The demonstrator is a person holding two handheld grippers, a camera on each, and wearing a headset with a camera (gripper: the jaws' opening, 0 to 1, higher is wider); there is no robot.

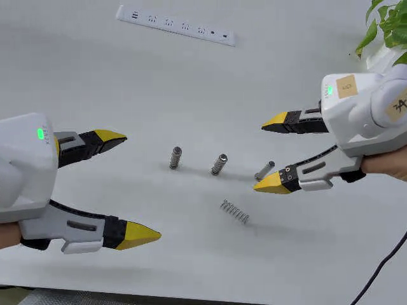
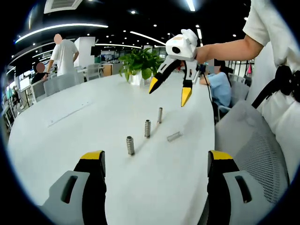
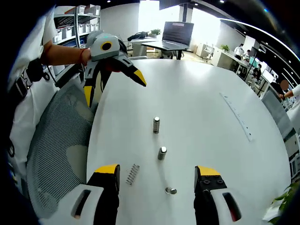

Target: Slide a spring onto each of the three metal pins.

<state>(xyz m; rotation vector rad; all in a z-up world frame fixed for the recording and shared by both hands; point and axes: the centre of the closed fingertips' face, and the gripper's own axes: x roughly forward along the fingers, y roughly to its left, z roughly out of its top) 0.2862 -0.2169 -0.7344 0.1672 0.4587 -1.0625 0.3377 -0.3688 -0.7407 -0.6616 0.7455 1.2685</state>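
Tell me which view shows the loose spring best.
The head view: the loose spring lies flat and unobstructed, each coil distinct. The right gripper view shows it smaller, though still recognisably coiled. The left gripper view shows it as a small grey blur.

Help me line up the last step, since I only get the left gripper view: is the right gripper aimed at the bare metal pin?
Observer: In the right gripper view, the bare silver metal pin stands end-on between the open yellow-tipped jaws of the white right gripper, nearer the right-hand jaw.
Operator: Where is the loose spring from there?
Observer: The loose grey wire coil spring lies flat on the white table, close beside the other jaw, ungripped.
Operator: Any light on my left gripper?
Observer: In the head view, a green light glows on the body of the white left gripper.
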